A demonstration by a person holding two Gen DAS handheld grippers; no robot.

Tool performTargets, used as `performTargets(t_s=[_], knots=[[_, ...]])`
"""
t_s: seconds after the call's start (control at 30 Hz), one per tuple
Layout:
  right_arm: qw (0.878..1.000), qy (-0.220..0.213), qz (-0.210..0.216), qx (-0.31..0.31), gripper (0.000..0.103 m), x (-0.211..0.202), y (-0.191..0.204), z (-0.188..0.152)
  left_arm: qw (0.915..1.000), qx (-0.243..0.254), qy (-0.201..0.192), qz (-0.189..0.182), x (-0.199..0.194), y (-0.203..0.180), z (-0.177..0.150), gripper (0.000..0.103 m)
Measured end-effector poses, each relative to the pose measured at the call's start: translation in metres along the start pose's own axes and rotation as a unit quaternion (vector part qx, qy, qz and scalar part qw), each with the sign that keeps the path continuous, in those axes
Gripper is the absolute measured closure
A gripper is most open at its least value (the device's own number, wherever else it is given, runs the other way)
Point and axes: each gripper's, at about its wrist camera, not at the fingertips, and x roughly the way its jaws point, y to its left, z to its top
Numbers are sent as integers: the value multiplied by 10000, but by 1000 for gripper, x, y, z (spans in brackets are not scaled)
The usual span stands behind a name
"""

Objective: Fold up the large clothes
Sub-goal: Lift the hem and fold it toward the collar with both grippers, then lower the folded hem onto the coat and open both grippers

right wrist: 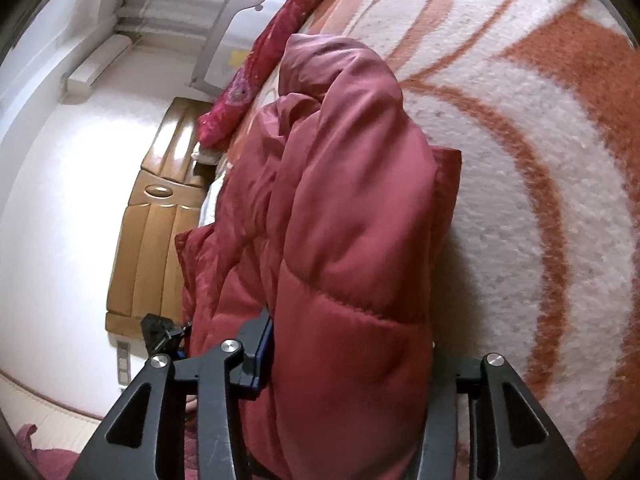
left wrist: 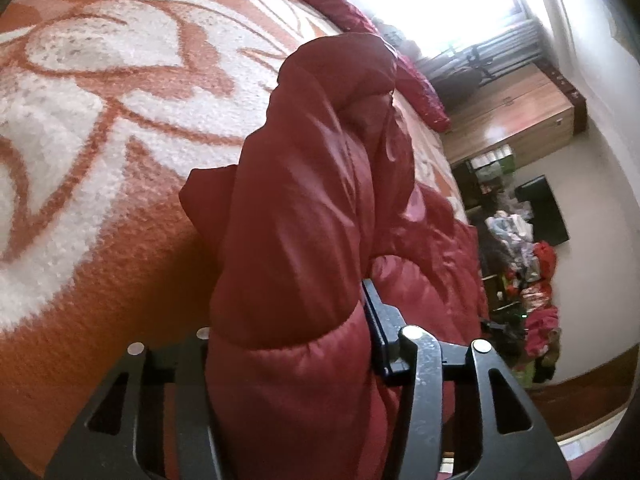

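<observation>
A puffy red quilted jacket (left wrist: pixel 304 200) fills the middle of the left wrist view, bunched into a thick roll over the orange and white blanket (left wrist: pixel 100 120). My left gripper (left wrist: pixel 288 332) is shut on a thick fold of it; only the right finger (left wrist: pixel 380 320) shows beside the fabric. In the right wrist view the same red jacket (right wrist: pixel 348 220) hangs bunched over the blanket (right wrist: pixel 540 160). My right gripper (right wrist: pixel 348 344) is shut on a thick quilted fold, the left finger (right wrist: pixel 260 348) pressing its side, the right finger hidden behind fabric.
A dark red patterned bedspread (left wrist: pixel 420 80) lies along the bed's edge. A wooden wardrobe (left wrist: pixel 512 120) and a heap of clothes (left wrist: pixel 532 280) stand by the wall. In the right wrist view a wooden cabinet (right wrist: pixel 152 220) stands against the white wall, and a grey bed rail (right wrist: pixel 240 0) sits above.
</observation>
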Motion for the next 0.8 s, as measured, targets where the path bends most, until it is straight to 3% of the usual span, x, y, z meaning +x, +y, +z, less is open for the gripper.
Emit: performTargets(t_s=[0.1,0.23,0.5,0.6,0.8], knots=[[9997,-67,-208,-96,51,4,1,0,9991,201,-42,381,7,-4,-2,50],[9986,-127,-475,-199,44,7,0,0,9980,161,38,615,15,-1,1,42],[9935,-381,-1061,-149,16,8,9,0,9912,370,-222,1253,2,-18,-5,29],[9910,-483,-1234,-168,16,4,18,-2,9859,474,-441,1542,-12,-29,-9,28],[9842,-780,-1547,-357,16,-13,38,-3,9674,872,-1015,2150,-44,-55,-11,28]])
